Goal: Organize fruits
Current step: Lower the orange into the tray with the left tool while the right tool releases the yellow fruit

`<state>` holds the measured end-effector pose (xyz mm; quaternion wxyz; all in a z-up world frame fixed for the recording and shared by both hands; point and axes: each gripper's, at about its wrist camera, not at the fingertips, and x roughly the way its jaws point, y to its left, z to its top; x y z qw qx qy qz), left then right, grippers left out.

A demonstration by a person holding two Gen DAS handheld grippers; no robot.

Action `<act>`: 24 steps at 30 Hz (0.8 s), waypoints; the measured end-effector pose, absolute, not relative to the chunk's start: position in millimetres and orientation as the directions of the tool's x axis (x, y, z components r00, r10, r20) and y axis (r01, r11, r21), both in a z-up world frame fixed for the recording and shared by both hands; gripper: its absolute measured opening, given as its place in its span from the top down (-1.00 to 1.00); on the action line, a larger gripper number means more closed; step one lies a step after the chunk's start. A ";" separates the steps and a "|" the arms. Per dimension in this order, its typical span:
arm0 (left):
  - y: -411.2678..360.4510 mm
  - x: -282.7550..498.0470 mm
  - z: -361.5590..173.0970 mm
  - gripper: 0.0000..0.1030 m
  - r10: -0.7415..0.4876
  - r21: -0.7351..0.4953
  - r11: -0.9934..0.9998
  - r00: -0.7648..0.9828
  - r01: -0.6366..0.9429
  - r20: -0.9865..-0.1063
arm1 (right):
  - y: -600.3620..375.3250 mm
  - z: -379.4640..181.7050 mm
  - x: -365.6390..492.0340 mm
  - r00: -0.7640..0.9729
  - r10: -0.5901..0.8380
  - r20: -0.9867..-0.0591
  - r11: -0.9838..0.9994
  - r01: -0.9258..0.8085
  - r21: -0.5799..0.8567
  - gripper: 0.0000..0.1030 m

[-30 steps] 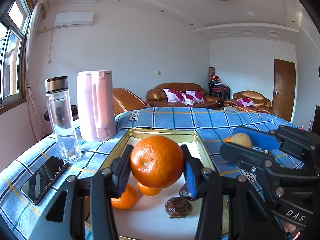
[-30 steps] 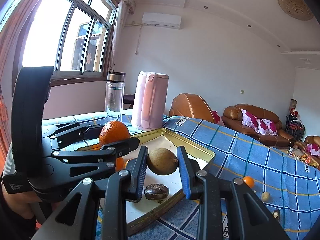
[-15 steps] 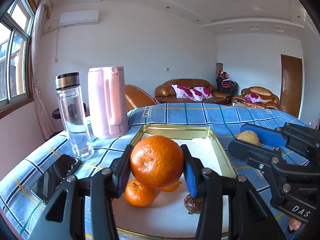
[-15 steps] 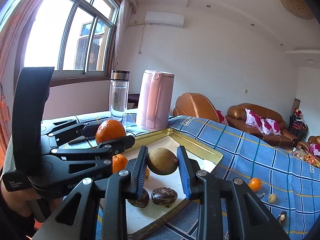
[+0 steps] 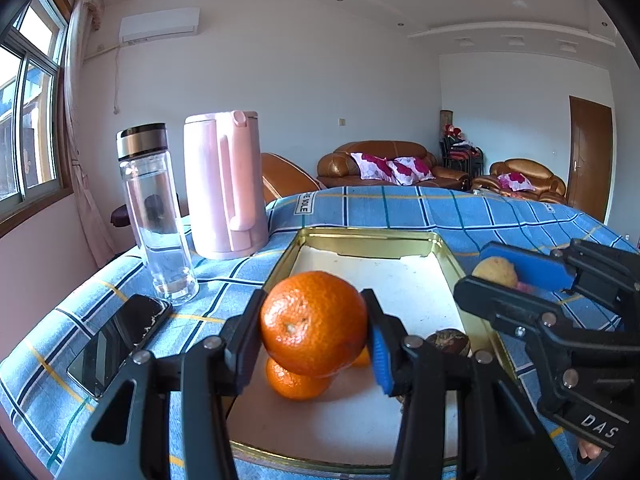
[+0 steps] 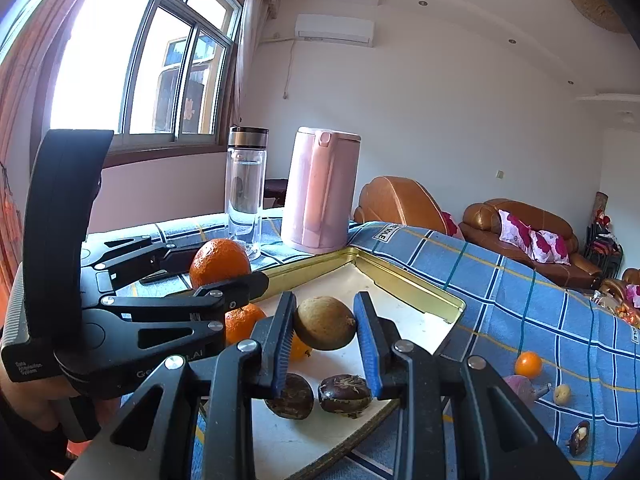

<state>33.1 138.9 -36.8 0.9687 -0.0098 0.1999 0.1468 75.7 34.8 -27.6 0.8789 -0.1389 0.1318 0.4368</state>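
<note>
My left gripper (image 5: 314,326) is shut on a large orange (image 5: 313,322) and holds it above the near end of the gold-rimmed tray (image 5: 368,234). Its orange also shows in the right wrist view (image 6: 219,262). My right gripper (image 6: 325,326) is shut on a brown round fruit (image 6: 325,323) above the tray (image 6: 416,288); it shows at the right of the left wrist view (image 5: 496,272). In the tray lie small oranges (image 5: 294,382) and two dark wrinkled fruits (image 6: 345,394).
A pink kettle (image 5: 224,184) and a glass bottle (image 5: 154,216) stand left of the tray, with a black phone (image 5: 116,344) nearer. On the blue checked cloth right of the tray lie a small orange (image 6: 528,364), a pale nut (image 6: 562,394) and a dark fruit piece (image 6: 579,438).
Both grippers have drawn back toward the near end of the tray with their fruits still held. More of the tray's floor and both dark fruits now show.
</note>
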 end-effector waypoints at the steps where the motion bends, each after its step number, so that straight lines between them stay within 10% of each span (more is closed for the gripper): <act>1: 139.3 34.0 -37.2 0.07 0.279 0.042 0.957 0.875 -0.287 -0.396 | 36.0 -28.6 76.6 0.582 0.730 -0.359 0.579 -0.805 -0.128 0.38; 24: 149.9 43.8 -61.2 0.03 0.298 0.090 0.952 0.815 -0.294 -0.496 | 70.6 -60.0 84.0 0.443 0.693 -0.568 0.467 -0.877 -0.114 0.37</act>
